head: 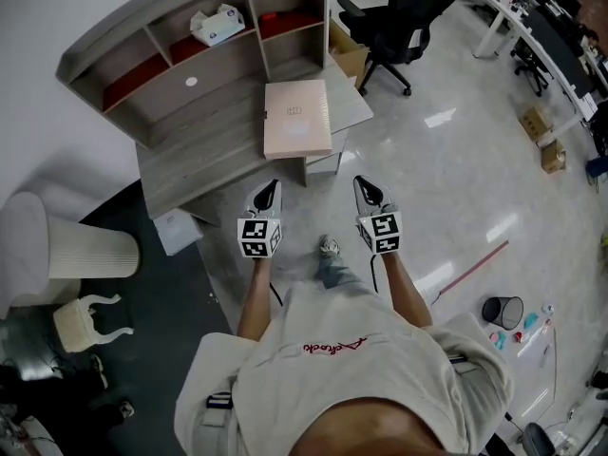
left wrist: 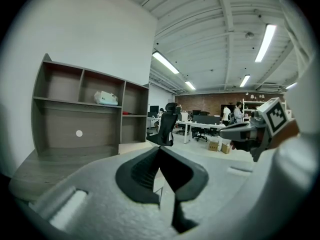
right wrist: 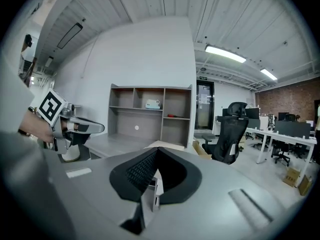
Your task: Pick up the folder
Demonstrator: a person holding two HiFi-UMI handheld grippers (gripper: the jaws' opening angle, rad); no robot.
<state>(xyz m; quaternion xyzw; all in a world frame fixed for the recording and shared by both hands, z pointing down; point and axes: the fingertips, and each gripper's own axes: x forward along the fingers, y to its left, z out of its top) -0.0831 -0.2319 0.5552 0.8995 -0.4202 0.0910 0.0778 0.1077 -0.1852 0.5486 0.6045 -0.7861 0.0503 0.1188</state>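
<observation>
Shut and empty, the left gripper (head: 273, 188) and right gripper (head: 362, 181) are held towards the flat pink folder (head: 297, 117), laid on the grey wooden desk (head: 195, 150) and not yet reached.

I see a pale pink folder (head: 297, 118) lying flat at the right end of my grey wooden bench (head: 204, 155), before its shelf unit (head: 142, 60).

Head view steeply down; both gripper views low, level, toward the shared desk (head: 209, 145)
</observation>
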